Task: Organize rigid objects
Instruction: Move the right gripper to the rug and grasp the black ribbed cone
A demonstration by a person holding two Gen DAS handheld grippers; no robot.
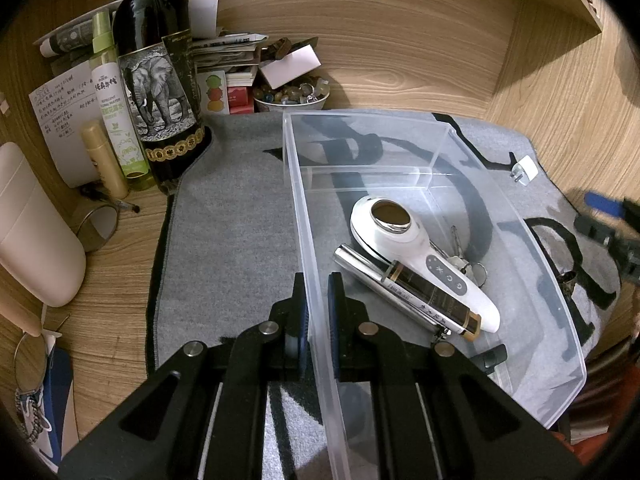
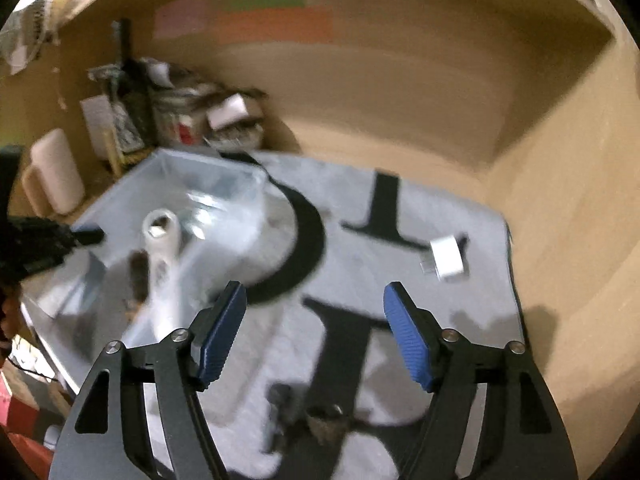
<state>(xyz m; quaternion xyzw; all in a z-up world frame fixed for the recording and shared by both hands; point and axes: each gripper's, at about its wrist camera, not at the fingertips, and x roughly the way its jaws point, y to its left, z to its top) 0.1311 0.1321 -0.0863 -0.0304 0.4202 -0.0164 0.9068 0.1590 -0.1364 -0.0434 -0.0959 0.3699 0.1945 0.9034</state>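
My left gripper [image 1: 318, 292] is shut on the near left wall of a clear plastic bin [image 1: 304, 216] that stands on a grey mat. In the bin lie a white handheld device [image 1: 416, 252], a dark harmonica-like bar [image 1: 424, 296] and a bunch of keys [image 1: 464, 264]. My right gripper [image 2: 314, 320] is open and empty above the mat, right of the bin [image 2: 224, 184]; this view is blurred. A white plug adapter [image 2: 448, 258] lies on the mat ahead and to its right, and shows in the left wrist view [image 1: 525, 170]. A small dark object [image 2: 320, 420] lies on the mat between the fingers.
A wine bottle [image 1: 160, 80], spray bottle [image 1: 116, 108], a tube, papers and a bowl of beads [image 1: 292, 94] crowd the back left corner. A white container [image 1: 32, 232] stands at the left. Wooden walls close in the back and right. The right gripper [image 1: 612, 228] shows at the right edge.
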